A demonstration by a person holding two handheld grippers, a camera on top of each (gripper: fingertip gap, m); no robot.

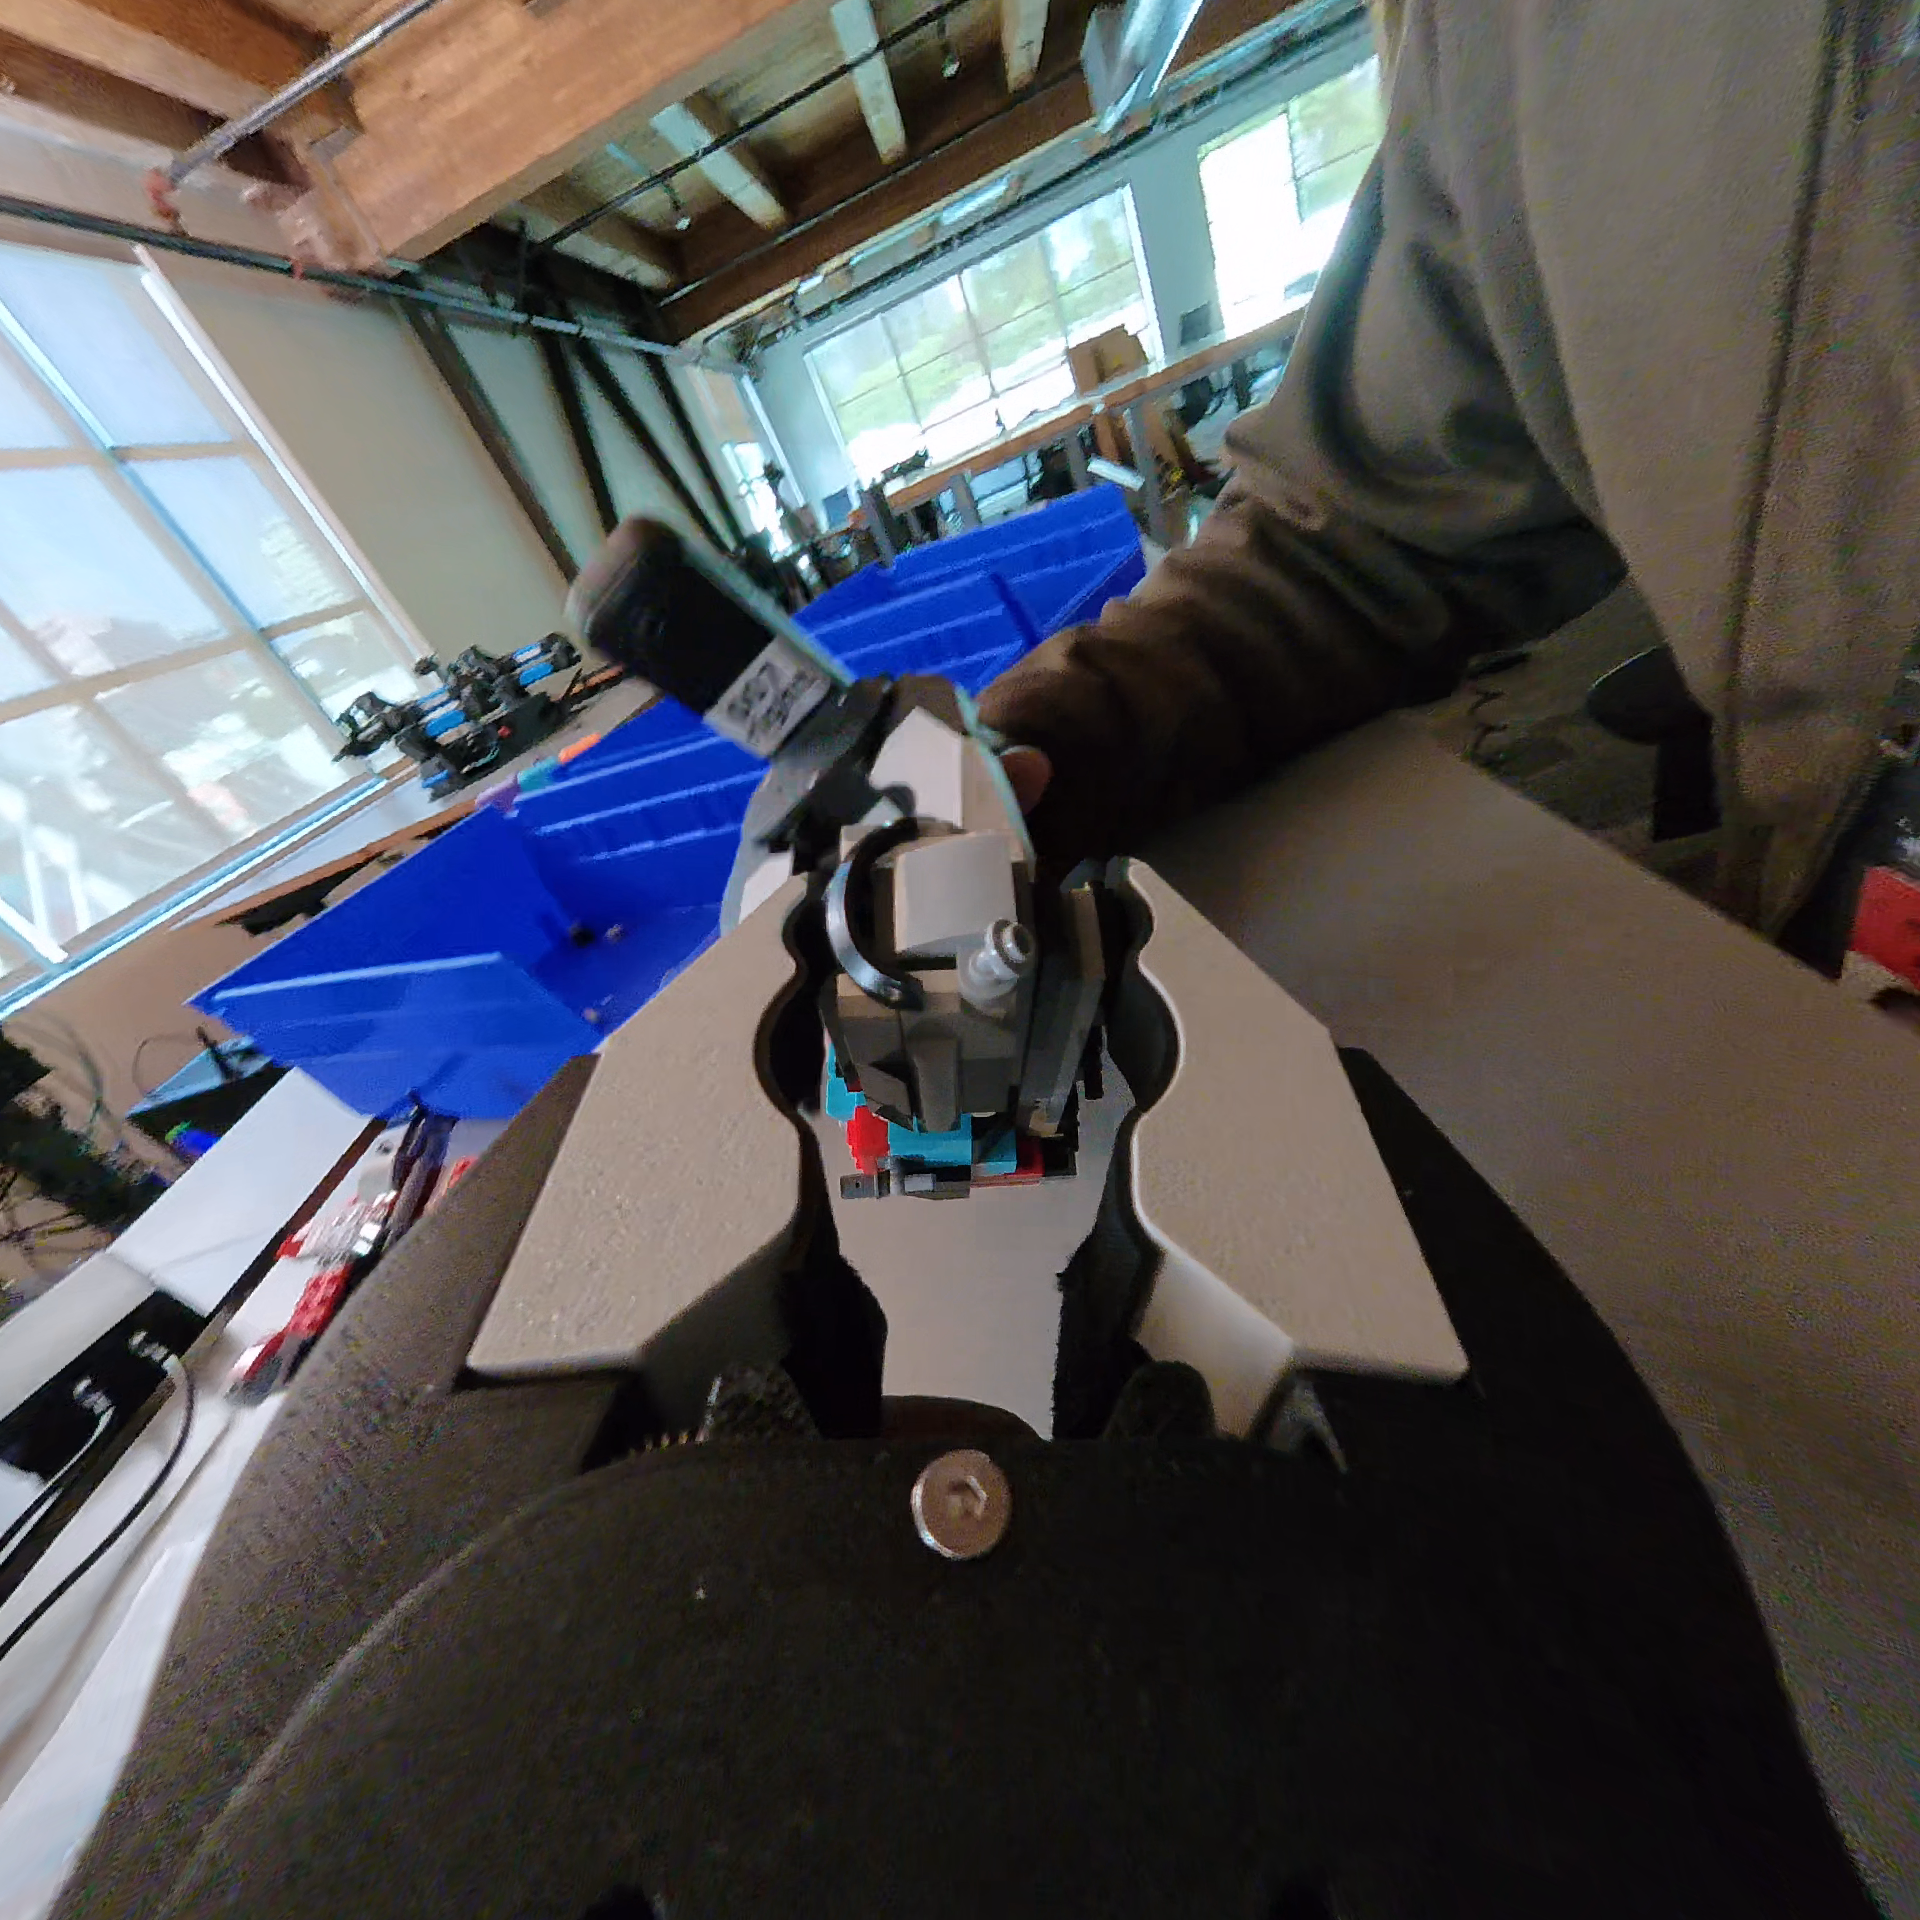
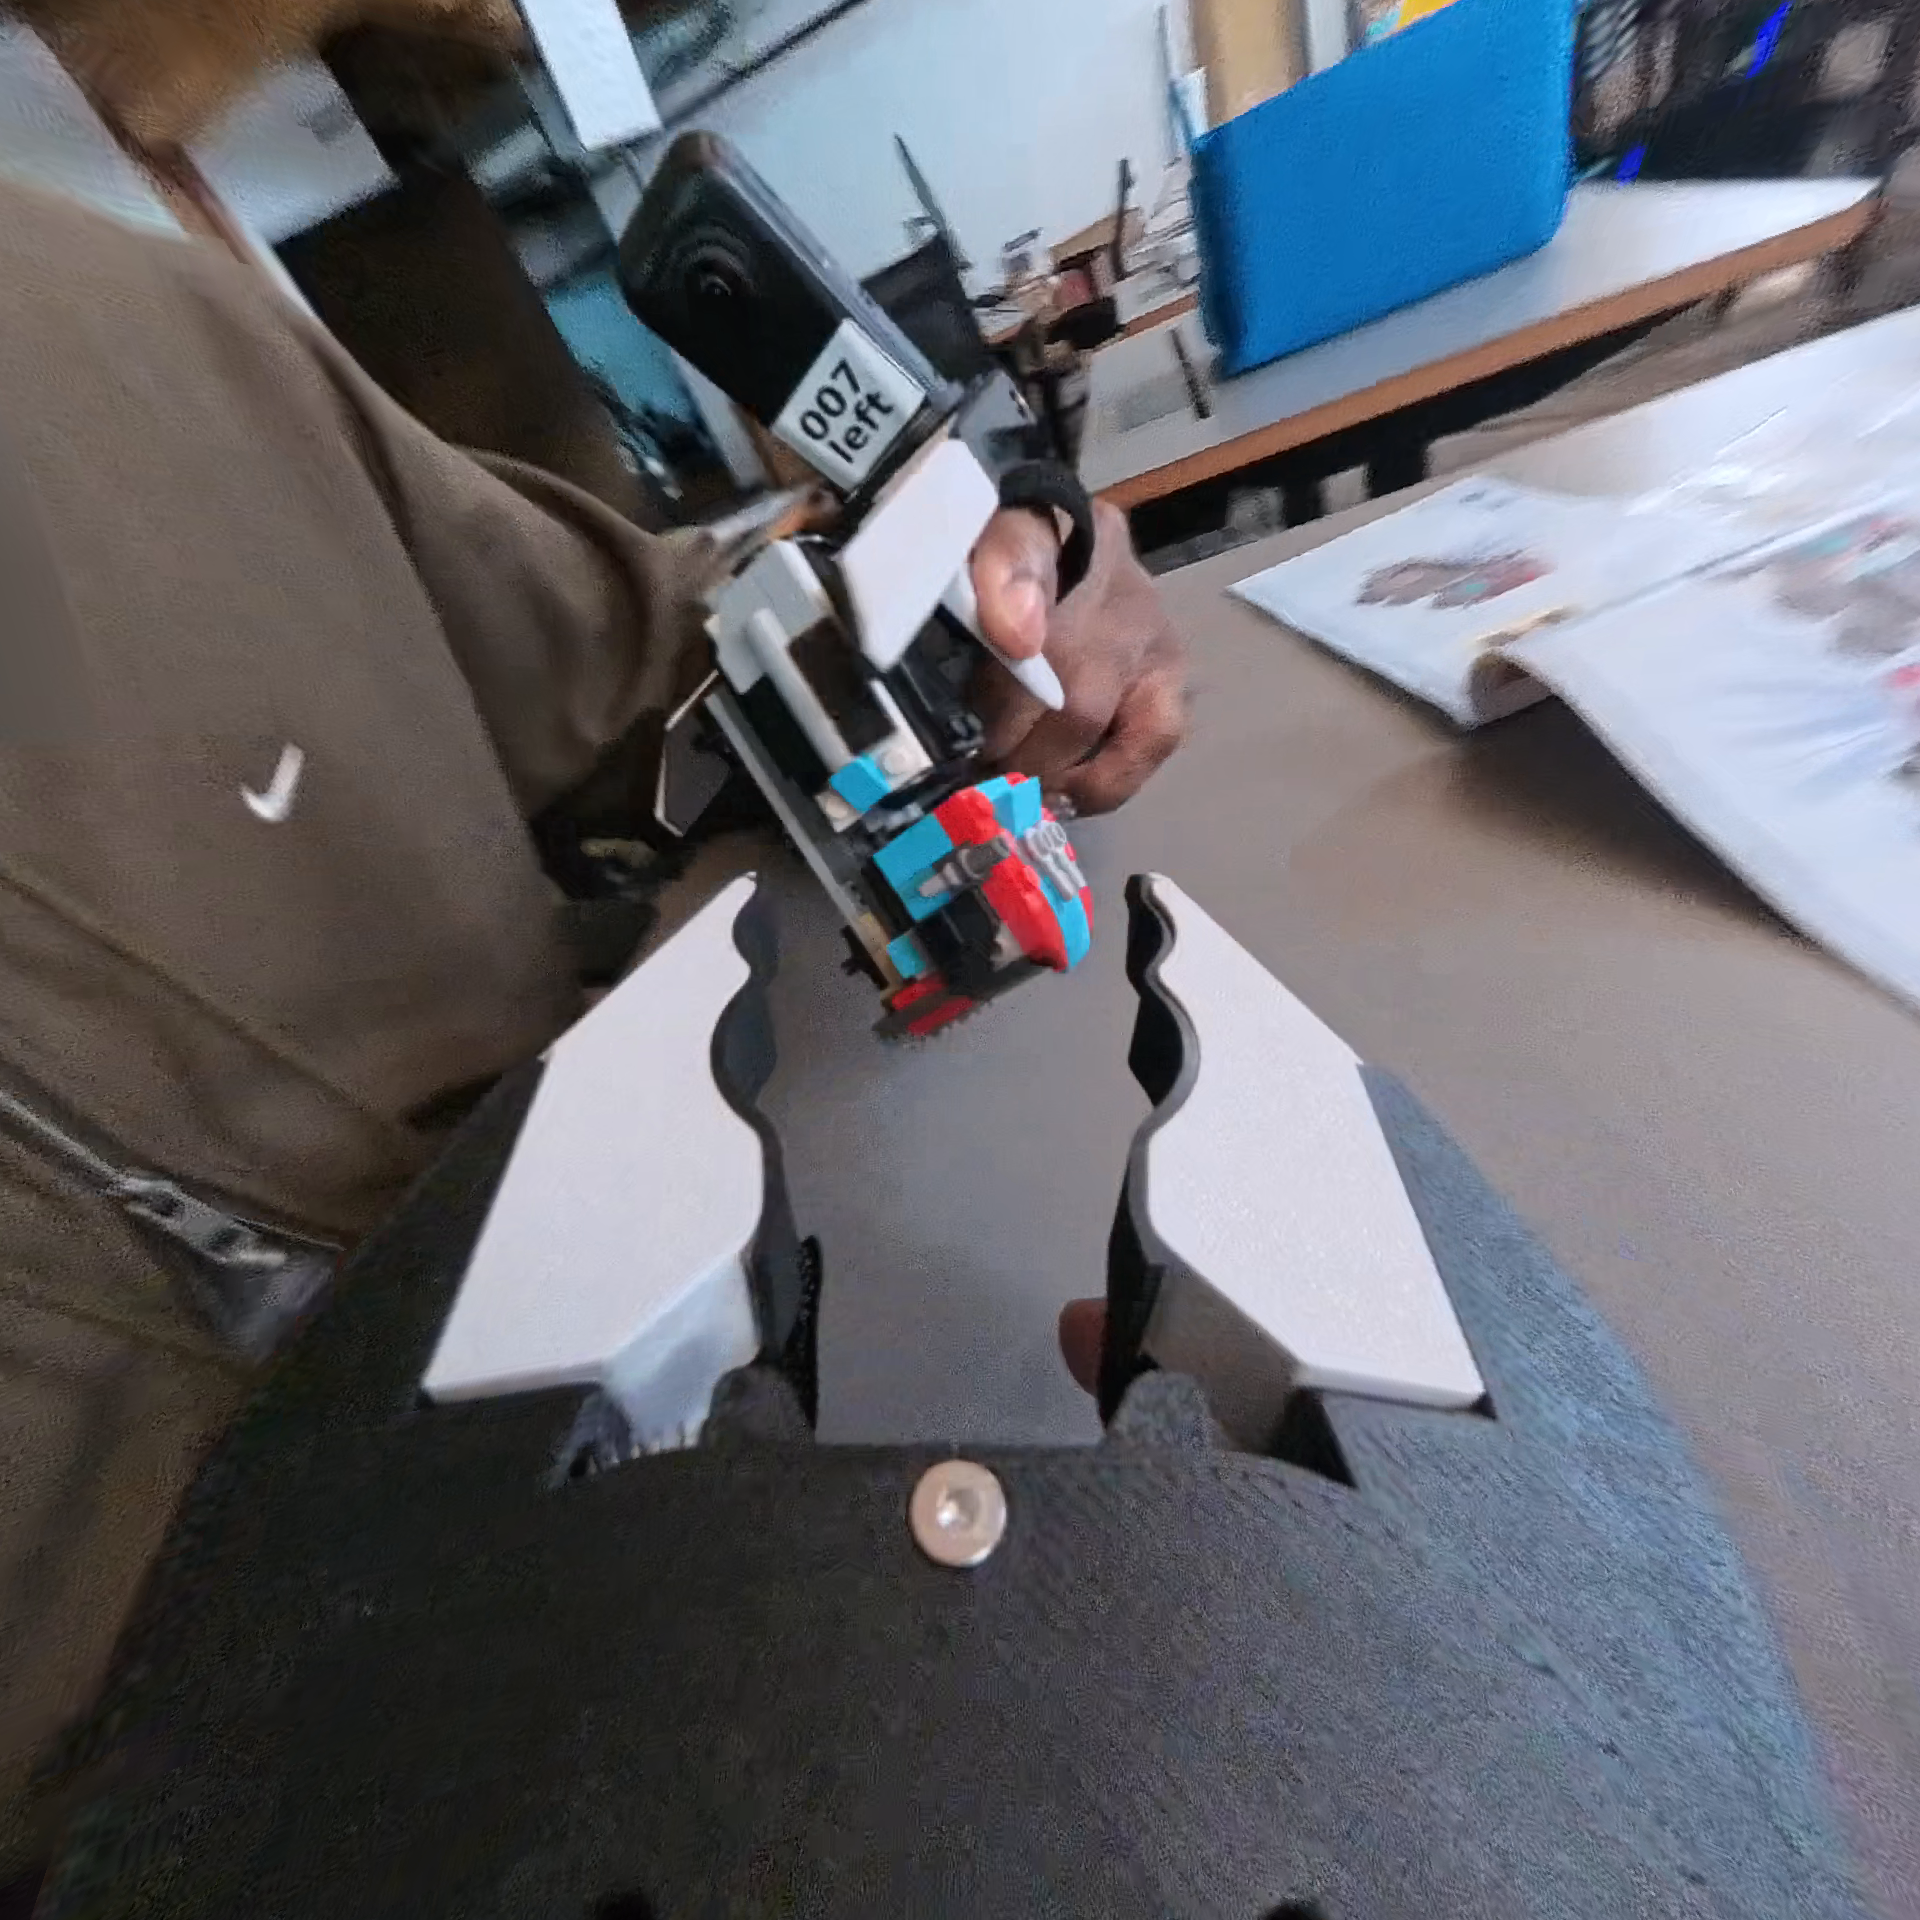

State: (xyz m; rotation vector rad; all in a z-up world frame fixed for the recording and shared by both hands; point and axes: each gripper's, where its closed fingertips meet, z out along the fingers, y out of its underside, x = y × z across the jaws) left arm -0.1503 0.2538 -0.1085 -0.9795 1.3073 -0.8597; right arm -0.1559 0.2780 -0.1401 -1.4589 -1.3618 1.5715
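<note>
Behind your hands runs a workshop with wooden ceiling beams (image 1: 436,135), tall windows (image 1: 156,582) and a row of blue bins (image 1: 582,883) on a long table (image 2: 1558,301). Your nearer table (image 2: 1455,935) is grey-brown, with an open booklet (image 2: 1621,623) lying on it to the right.

Your left tool (image 1: 961,997) is clenched on a brick model (image 2: 977,894): a small build of red, light blue, black and grey bricks. In the left wrist view its grey underside fills the space between the two white fingers (image 1: 665,1174), with a black curved piece (image 1: 857,935) and a small silver stud (image 1: 1003,951) showing. From the right wrist view the model sticks out of the far end of that tool, tilted down toward the table, its lower edge close to the surface; whether it touches, you cannot tell.

Your right tool (image 2: 940,914) is released, its fingers (image 2: 1268,1122) spread wide with only bare table between them. The model sits just beyond its tips, apart from both pads.

Your hand (image 2: 1091,665) grips the left tool's handle, and a brown sleeve (image 2: 260,623) fills the left of that view
</note>
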